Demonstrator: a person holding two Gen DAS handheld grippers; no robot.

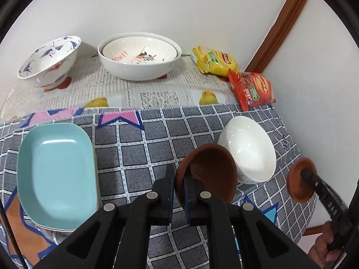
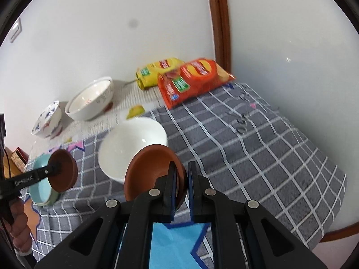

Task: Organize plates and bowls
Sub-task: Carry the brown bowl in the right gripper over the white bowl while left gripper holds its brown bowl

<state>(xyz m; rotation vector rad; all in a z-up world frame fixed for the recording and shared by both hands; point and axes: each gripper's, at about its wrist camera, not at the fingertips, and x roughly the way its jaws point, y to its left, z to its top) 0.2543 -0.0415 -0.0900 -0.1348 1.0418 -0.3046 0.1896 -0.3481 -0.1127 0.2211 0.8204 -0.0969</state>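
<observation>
Two small brown clay dishes (image 1: pixel 208 170) (image 1: pixel 299 180) are in view. There are four other bowls: one plain white (image 1: pixel 249 148), one blue-patterned white (image 1: pixel 48 60), and two large white ones nested (image 1: pixel 139 58). One turquoise rectangular plate (image 1: pixel 58 174) and two snack bags, one yellow (image 1: pixel 213 62) and one red-orange (image 1: pixel 253 89), complete the count.

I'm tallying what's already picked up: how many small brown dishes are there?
2: one brown dish clamped in the left gripper, the other brown dish clamped in the right gripper. None visible elsewhere.
</observation>
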